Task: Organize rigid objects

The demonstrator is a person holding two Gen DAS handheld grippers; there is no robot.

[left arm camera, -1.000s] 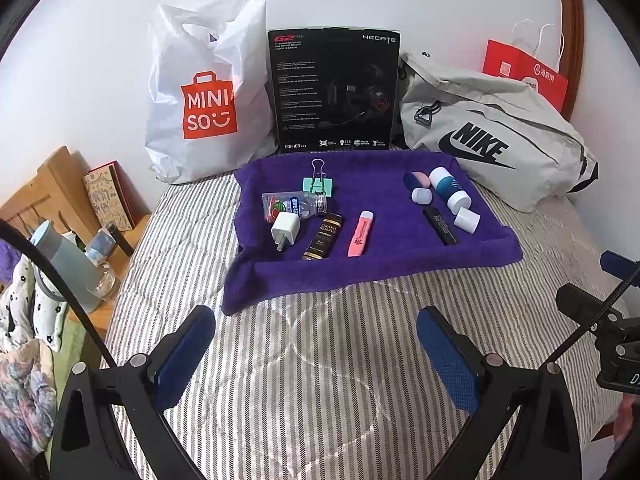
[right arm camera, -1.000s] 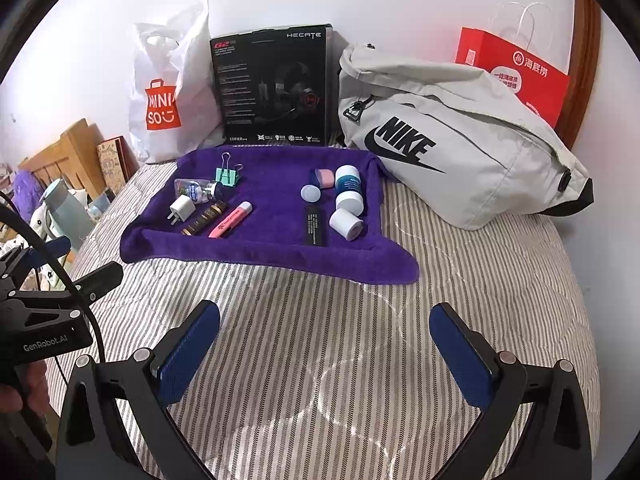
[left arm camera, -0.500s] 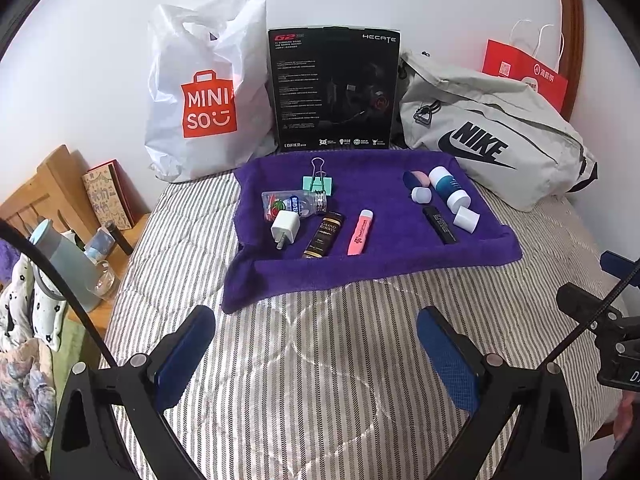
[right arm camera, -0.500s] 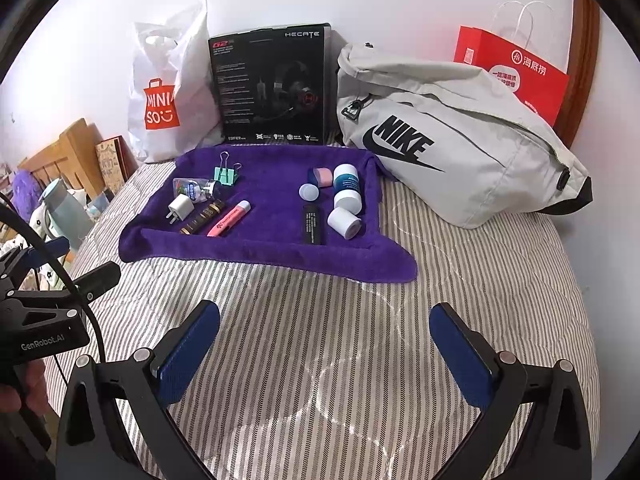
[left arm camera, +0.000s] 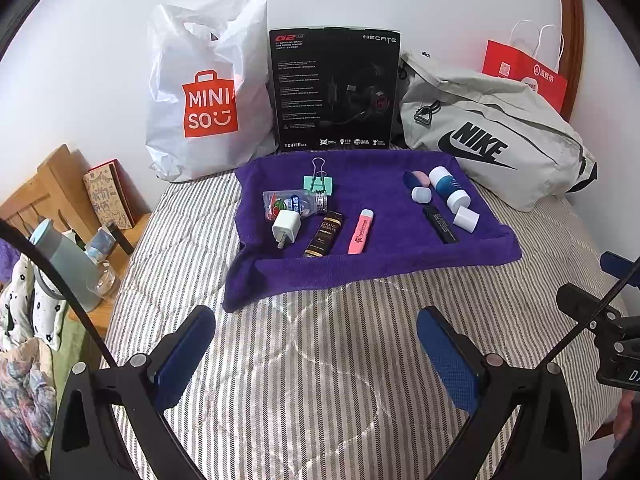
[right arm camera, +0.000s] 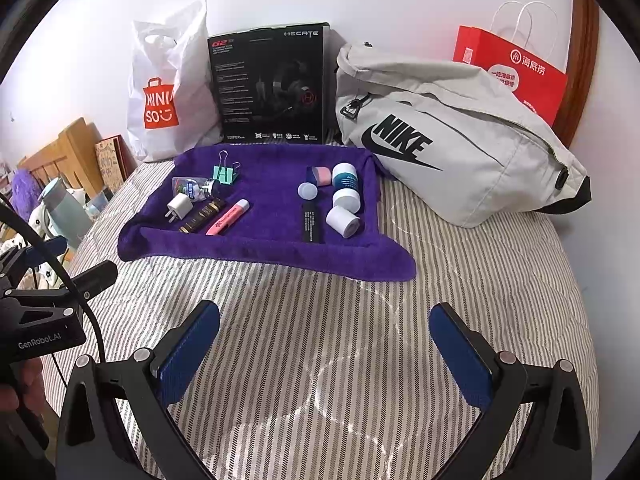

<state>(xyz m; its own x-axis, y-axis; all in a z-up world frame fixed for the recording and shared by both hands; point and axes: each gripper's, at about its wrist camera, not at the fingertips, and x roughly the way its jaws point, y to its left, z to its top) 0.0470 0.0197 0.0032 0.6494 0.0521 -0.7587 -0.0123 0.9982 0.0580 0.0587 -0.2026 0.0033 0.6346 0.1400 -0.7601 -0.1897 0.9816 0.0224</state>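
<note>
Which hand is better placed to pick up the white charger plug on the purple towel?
Left, probably. The charger plug lies in the towel's left group, closer to the left tongs; the right tongs face the white caps. Both tongs are open and empty.

purple towel: flat on bed | left cluster: five items | right cluster: six items

Miniso bag, headset box, Nike bag
</note>
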